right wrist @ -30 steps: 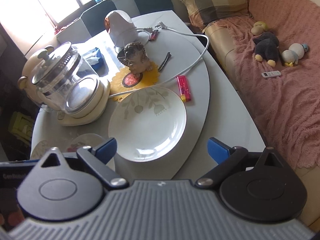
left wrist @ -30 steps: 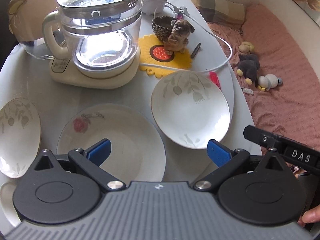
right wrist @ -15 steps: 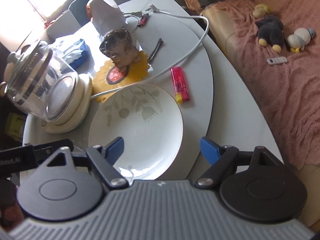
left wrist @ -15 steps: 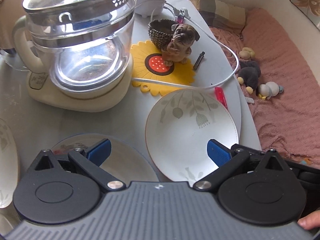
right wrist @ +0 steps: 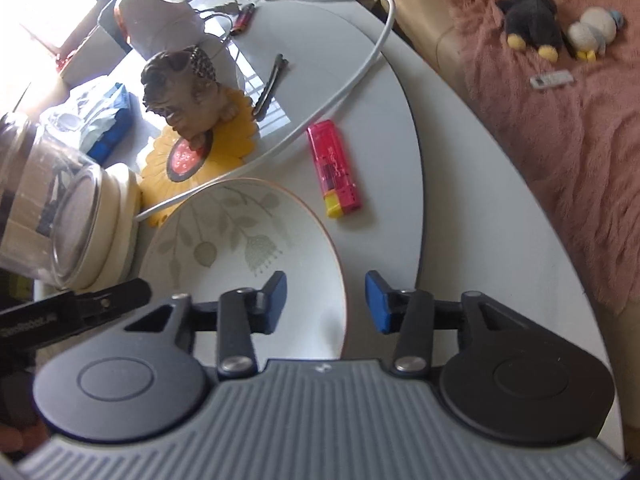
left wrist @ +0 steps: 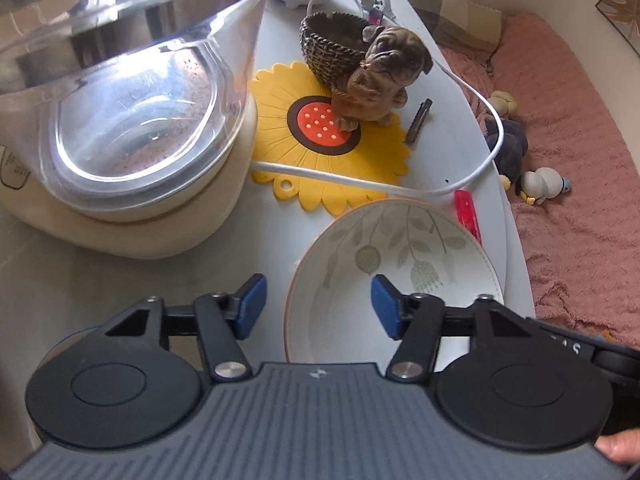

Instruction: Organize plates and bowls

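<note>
A white plate with a grey leaf pattern and a thin orange rim (left wrist: 400, 272) lies on the white table; it also shows in the right wrist view (right wrist: 240, 256). My left gripper (left wrist: 318, 308) is open, with the plate's left rim between its blue pads. My right gripper (right wrist: 326, 302) is open, with the plate's right rim between its pads. Neither touches the plate that I can see.
A glass kettle on a cream base (left wrist: 132, 128) stands close at the left. A dog figurine (left wrist: 376, 76) sits on a yellow sunflower mat (left wrist: 332, 148). A white cable (left wrist: 400, 188) and a red lighter (right wrist: 334, 168) lie beside the plate. The table edge (right wrist: 520, 220) and a pink sofa are to the right.
Both grippers have moved forward and down to the leaf plate and narrowed a little. The other two plates at the left have dropped out of view.
</note>
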A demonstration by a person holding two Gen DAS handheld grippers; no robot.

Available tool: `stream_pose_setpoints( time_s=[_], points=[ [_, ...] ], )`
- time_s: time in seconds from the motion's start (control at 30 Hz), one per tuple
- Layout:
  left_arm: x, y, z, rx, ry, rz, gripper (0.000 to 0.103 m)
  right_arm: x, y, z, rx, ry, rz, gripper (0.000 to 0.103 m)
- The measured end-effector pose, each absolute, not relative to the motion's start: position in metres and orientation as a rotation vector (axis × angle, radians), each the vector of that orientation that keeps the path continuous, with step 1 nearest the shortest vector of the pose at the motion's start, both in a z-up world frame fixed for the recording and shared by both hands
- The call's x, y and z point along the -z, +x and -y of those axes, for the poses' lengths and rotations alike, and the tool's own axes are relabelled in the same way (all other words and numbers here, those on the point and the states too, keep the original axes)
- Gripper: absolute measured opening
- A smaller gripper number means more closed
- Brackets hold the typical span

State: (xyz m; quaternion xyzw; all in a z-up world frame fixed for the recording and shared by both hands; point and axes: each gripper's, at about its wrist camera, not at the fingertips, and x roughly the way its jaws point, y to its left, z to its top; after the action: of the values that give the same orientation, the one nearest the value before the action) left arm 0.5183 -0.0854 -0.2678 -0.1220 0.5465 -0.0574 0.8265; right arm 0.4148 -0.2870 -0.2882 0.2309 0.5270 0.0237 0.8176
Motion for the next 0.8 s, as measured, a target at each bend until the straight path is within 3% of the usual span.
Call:
stream_pose_setpoints(
  time_s=[0.2, 0.37, 0.43, 0.6, 0.8],
  points=[
    [0.28, 0.528, 0.083, 0.133, -0.285, -1.192, 0.046, 0.294, 0.415, 0.279, -0.049, 0.424, -1.104, 0.028],
    [0.286, 0.529, 0.08, 0.141, -0.297, -1.206, 0.042, 0.299, 0.416, 0.285, -0.06, 0.453, -1.1, 0.024],
    [0.289, 0.529, 0.08, 0.15, -0.305, -1.215, 0.034, 0.3, 0.416, 0.288, -0.053, 0.486, -1.096, 0.022],
    [0.297, 0.53, 0.078, 0.144, -0.322, -1.225, 0.026, 0.304, 0.413, 0.294, -0.048, 0.552, -1.081, 0.019],
    [0.294, 0.532, 0.079, 0.134, -0.31, -1.217, 0.026, 0.303, 0.416, 0.289, -0.084, 0.487, -1.068, 0.02]
  ],
)
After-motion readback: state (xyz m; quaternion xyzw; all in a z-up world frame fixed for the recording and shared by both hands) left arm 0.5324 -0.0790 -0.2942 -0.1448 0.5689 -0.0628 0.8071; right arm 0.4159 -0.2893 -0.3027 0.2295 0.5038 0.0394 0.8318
